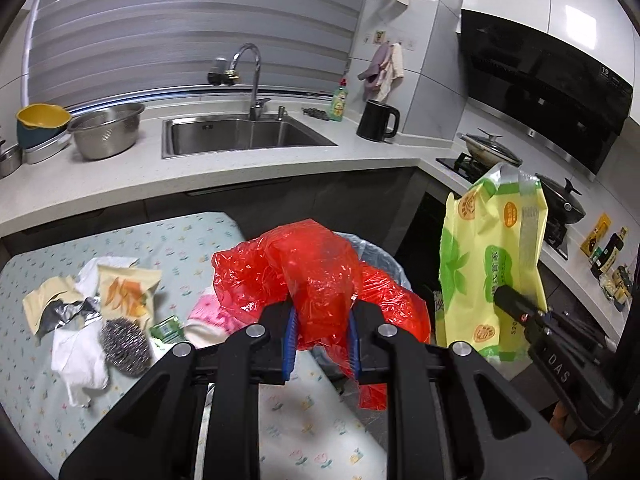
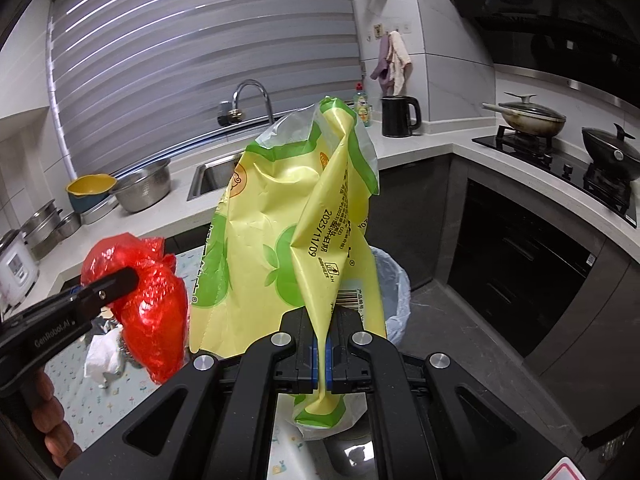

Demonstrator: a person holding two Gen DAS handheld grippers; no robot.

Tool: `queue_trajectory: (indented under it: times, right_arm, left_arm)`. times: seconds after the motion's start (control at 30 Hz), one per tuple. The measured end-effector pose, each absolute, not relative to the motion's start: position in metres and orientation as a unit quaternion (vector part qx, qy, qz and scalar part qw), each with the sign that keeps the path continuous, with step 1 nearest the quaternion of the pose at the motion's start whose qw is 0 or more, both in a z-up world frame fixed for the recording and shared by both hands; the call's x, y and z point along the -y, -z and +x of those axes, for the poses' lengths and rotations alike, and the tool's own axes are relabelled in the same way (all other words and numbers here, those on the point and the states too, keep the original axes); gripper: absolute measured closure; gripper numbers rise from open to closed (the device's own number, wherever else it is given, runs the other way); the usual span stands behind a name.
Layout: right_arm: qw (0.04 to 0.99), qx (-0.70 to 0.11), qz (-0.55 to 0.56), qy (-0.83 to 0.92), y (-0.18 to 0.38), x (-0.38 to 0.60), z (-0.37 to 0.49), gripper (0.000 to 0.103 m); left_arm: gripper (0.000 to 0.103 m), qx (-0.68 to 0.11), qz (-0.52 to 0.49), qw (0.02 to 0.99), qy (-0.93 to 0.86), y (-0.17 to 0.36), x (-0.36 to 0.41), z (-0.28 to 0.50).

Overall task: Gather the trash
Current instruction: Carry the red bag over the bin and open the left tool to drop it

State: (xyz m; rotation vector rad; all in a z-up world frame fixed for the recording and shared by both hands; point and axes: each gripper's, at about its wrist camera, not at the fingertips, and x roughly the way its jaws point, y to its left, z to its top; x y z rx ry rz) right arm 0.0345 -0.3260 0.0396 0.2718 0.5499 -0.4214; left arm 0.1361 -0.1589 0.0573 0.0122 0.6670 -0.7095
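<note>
Left wrist view: the left gripper has its fingers pinching a crumpled red bag, thin glossy film, held up over the bin, probably so it can drop straight in. The bin's pale liner shows just behind the bag, beside the desk edge. More trash lies on the flowered desk cloth: torn wrapper with foil lining, white tissue, a round steel scourer, a small green packet, and something pink. At right the right gripper holds a yellow-green pack upright.

Right wrist view: the right gripper has its fingers pressed together on a pinched fold of the pack, a limp, creased, empty plastic package with printed date and barcode. It hangs over the bin, so release looks near. The left gripper holds the red bag over the desk edge.
</note>
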Motion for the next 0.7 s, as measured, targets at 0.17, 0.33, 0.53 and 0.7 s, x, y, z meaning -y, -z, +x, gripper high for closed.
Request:
queue_trajectory:
  times: [0.17,0.33,0.53,0.7]
  right_arm:
    - [0.928,-0.269,0.137,0.217,-0.035,0.339,0.036,0.101]
    - [0.923,-0.274,0.142,0.229,-0.026,0.352,0.041,0.101]
    - [0.917,-0.279,0.151,0.241,-0.014,0.369,0.047,0.101]
    - [0.913,-0.283,0.155,0.251,-0.006,0.38,0.052,0.101]
  left_arm:
    - [0.084,-0.33,0.012,0.872,0.361,-0.052,0.19,0.153]
    - [0.083,-0.341,0.014,0.863,0.372,-0.037,0.217,0.172]
    - [0.083,-0.363,0.031,0.851,0.378,-0.009,0.254,0.201]
    - [0.082,-0.384,0.036,0.837,0.388,0.011,0.281,0.221]
